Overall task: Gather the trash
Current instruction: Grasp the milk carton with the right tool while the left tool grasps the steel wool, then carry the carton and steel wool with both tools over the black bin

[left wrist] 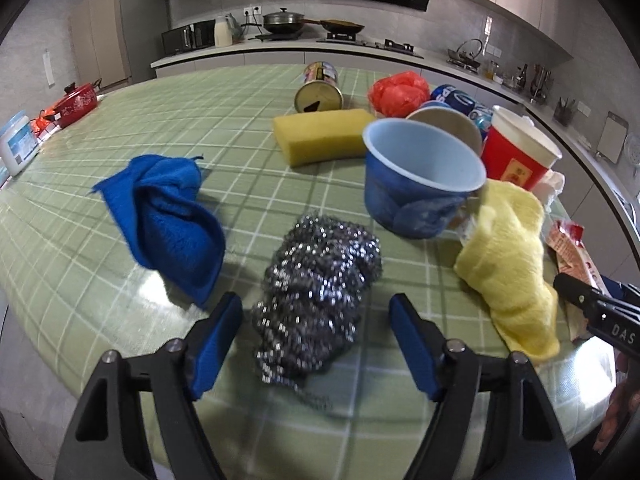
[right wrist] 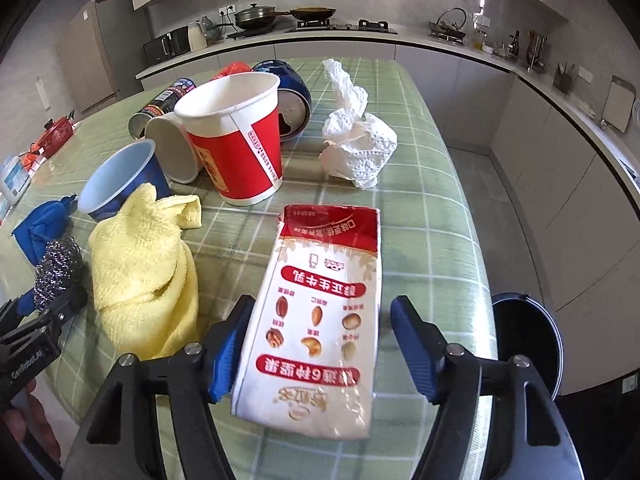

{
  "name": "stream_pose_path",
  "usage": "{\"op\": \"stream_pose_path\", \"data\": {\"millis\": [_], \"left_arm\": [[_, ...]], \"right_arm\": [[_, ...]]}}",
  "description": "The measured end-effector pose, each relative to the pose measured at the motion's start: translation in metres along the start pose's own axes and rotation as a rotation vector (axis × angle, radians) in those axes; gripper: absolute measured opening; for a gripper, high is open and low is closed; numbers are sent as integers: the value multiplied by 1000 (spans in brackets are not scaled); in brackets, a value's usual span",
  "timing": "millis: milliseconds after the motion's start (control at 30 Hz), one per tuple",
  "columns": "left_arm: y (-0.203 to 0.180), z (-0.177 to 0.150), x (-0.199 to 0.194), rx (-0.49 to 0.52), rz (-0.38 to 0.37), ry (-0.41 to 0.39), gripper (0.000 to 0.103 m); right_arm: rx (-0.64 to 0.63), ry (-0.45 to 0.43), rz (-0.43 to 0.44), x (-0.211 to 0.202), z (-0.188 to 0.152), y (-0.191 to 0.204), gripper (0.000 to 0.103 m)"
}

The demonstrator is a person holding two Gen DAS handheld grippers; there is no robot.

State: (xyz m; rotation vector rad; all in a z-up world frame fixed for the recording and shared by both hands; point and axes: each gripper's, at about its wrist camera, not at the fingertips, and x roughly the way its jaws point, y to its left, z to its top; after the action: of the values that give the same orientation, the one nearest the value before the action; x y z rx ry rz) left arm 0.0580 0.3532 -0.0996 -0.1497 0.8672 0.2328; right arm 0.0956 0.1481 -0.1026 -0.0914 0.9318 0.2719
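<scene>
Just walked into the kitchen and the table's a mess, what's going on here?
A person is clearing a green checked table with a handheld gripper in each hand. The left gripper straddles a silver steel-wool scourer, pads not yet pressing. The right gripper straddles a flattened red-and-white milk carton, with a gap left at one pad. A black bin sits beside the table. Cups, cans, cloths and crumpled paper still lie about.
</scene>
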Motion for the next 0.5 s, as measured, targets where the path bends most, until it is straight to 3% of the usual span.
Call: {"op": "stream_pose_path", "data": {"millis": [33,100,133,500], "left_arm": [[0,1,0,5,-1,-1,62],[1,3,-1,12,-8,-4,45],[2,4,-1,9,-23,-4,42],[-10,6,-31,-1,-68,-46,41]], "right_arm": [[-1,-4,-2,0,0,-1,59],[-2,-17,2,-2,0,-2,55],[1,-22,5,-3,0,-1,53],[18,-57,30,-20,5,-12,52]]}}
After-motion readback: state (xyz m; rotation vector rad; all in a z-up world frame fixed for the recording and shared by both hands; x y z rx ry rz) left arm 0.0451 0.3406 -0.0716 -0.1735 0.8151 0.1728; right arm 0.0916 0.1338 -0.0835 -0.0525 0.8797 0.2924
